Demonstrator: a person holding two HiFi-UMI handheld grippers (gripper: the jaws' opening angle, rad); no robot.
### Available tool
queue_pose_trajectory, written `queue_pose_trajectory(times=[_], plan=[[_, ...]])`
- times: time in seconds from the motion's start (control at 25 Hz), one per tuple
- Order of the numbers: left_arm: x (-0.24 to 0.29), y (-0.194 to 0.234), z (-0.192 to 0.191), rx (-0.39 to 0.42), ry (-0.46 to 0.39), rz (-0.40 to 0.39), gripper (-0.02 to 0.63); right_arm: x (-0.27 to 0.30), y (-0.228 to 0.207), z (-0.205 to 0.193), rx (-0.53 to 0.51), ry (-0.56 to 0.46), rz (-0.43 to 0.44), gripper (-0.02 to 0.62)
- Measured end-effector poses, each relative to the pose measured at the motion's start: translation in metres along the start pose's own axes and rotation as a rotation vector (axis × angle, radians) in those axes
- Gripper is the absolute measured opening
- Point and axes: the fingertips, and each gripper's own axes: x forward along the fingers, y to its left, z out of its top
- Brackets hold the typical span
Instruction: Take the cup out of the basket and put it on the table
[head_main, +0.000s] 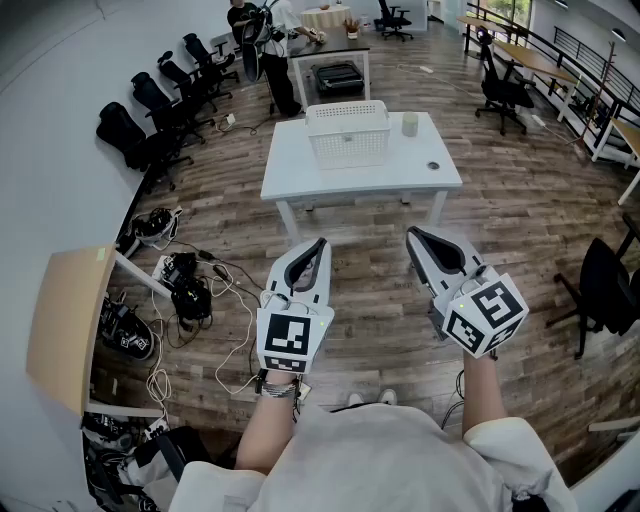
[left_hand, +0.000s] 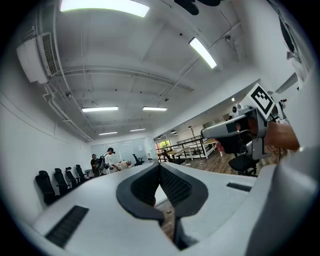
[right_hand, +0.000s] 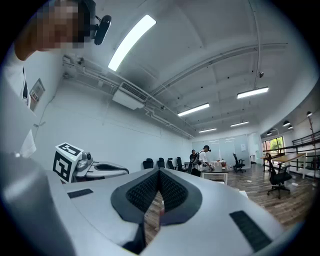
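Note:
A white table (head_main: 300, 170) stands some way ahead on the wood floor. On it sits a white slatted basket (head_main: 348, 133); its inside does not show from here. A pale cup (head_main: 410, 123) stands upright on the tabletop just right of the basket. My left gripper (head_main: 322, 243) and right gripper (head_main: 412, 236) are held up side by side well short of the table, both shut with nothing in them. In the left gripper view the jaws (left_hand: 160, 167) meet at the tip, and the right gripper view shows the same for its jaws (right_hand: 159, 172).
A small dark round thing (head_main: 433, 166) lies near the table's right front corner. Black office chairs (head_main: 150, 120) line the left wall, with cables and gear (head_main: 185, 290) on the floor. A wooden board (head_main: 65, 325) is at left. People stand by a far table (head_main: 330, 45).

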Motion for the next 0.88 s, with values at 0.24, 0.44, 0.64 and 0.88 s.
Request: queue_pose_trajectory(times=[0.24,0.44,0.64,0.88], plan=[[0.009,0.002,-0.001,0.005,0.005,0.004,0.003,0.004,-0.008,-0.003,0.004,0.005,0.004,0.015],[0.025,-0.003,-0.001,0.007,0.003,0.005,0.003,0.002,-0.026,0.000,0.007,-0.031,-0.007,0.017],[0.046,-0.009,0.002,0.009,0.001,0.008,0.003,0.003,-0.045,0.002,0.011,-0.044,0.016,0.017],[0.071,-0.017,0.006,0.003,-0.004,0.031,0.003,0.004,-0.073,-0.005,0.026,-0.007,0.059,0.015]])
